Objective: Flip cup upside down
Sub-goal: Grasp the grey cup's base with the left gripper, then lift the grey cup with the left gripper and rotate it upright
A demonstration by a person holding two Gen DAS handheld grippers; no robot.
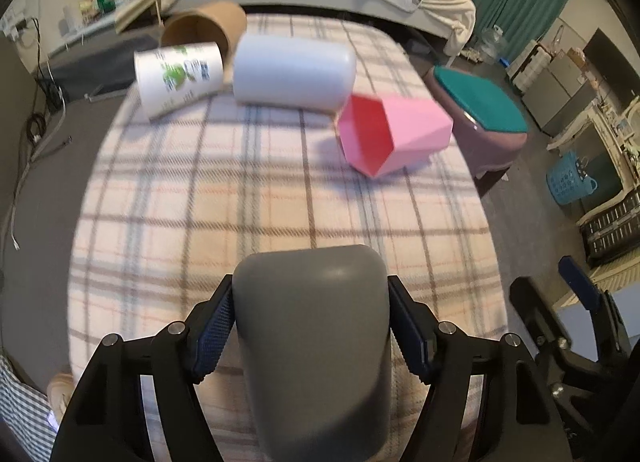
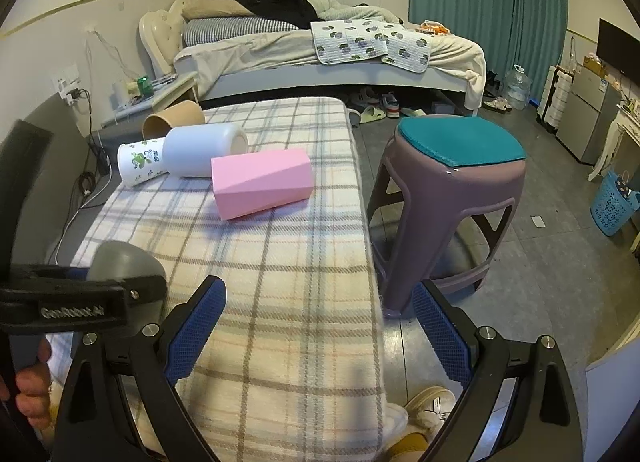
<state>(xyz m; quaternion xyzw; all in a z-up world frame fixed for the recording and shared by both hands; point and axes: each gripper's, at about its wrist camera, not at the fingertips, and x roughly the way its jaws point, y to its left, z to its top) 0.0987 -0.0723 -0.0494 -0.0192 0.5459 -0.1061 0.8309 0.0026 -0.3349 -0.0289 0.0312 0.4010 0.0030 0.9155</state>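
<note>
My left gripper (image 1: 310, 326) is shut on a grey cup (image 1: 312, 334), its closed rounded end pointing away over the plaid-covered table (image 1: 224, 197). The grey cup also shows at the left of the right wrist view (image 2: 124, 262). My right gripper (image 2: 320, 322) is open and empty above the table's near right edge. Four more cups lie on their sides at the far end: a pink faceted one (image 1: 394, 133) (image 2: 262, 181), a pale blue-white one (image 1: 294, 71) (image 2: 204, 149), a white one with green print (image 1: 180, 75) (image 2: 140, 159), and a brown one (image 1: 206, 27) (image 2: 172, 117).
A purple stool (image 2: 448, 197) with a teal cushion stands right of the table (image 1: 480, 117). A bed (image 2: 320, 53) runs along the back. A blue basket (image 2: 612, 201) and cabinets are at the far right. Cables lie on the floor at left.
</note>
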